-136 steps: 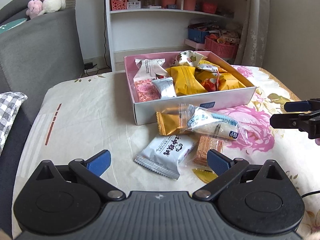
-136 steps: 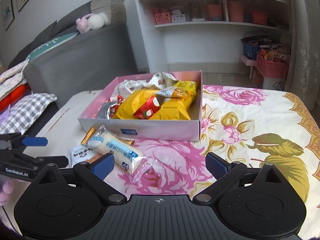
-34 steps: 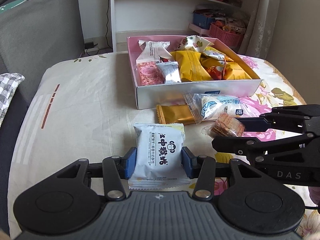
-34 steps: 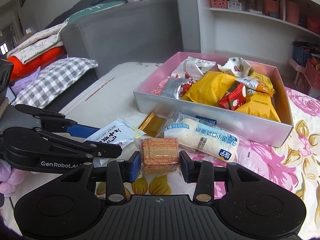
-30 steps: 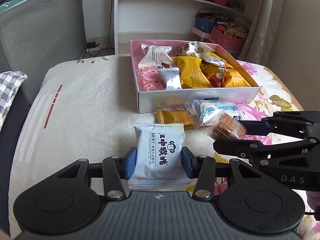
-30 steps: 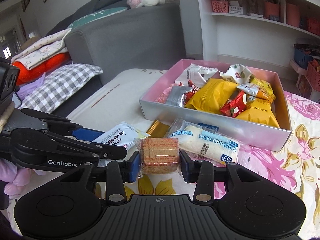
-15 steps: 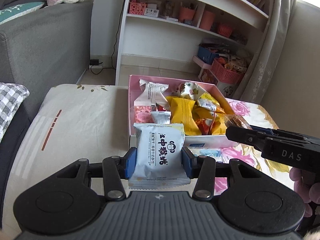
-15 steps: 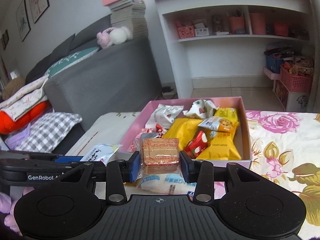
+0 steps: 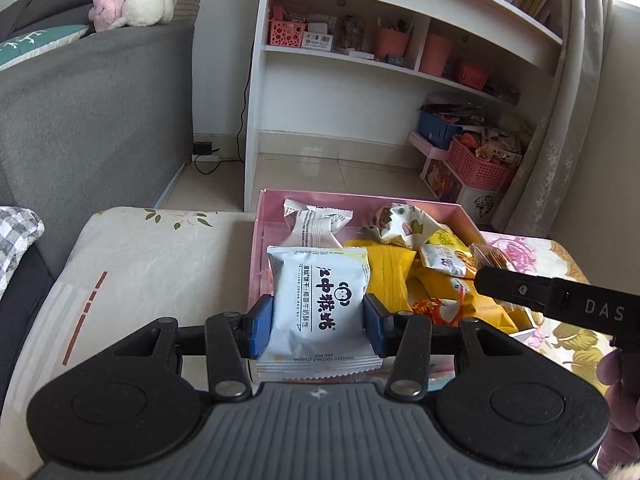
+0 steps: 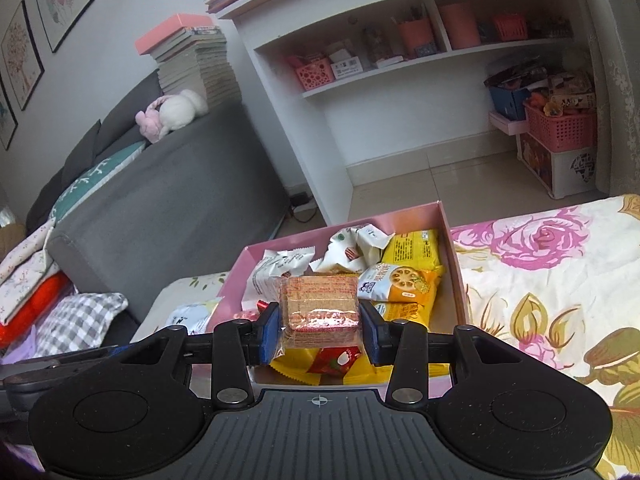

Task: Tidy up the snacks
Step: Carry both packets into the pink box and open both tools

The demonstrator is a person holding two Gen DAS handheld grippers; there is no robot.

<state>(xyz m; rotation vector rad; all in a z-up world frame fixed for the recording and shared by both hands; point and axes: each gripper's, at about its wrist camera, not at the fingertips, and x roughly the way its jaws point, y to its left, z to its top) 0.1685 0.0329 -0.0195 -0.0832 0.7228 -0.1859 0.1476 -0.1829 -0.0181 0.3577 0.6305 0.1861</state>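
My left gripper (image 9: 318, 326) is shut on a white snack packet (image 9: 318, 304) with black Chinese print and holds it above the near left part of the pink snack box (image 9: 258, 240). My right gripper (image 10: 319, 328) is shut on a clear-wrapped stack of brown crackers (image 10: 319, 304) and holds it over the same pink box (image 10: 450, 240), which is full of yellow, white and red packets. The right gripper's arm (image 9: 560, 300) crosses the box's right side in the left wrist view, with the crackers (image 9: 490, 258) at its tip.
The box stands on a low table with a floral cloth (image 10: 540, 280). A grey sofa (image 9: 92, 100) is at the left. A white shelf unit (image 9: 400, 80) and pink baskets (image 9: 476, 164) stand behind the table.
Both grippers shut on their snacks and lifted them from the table. They have moved forward and now hold them over the pink box.
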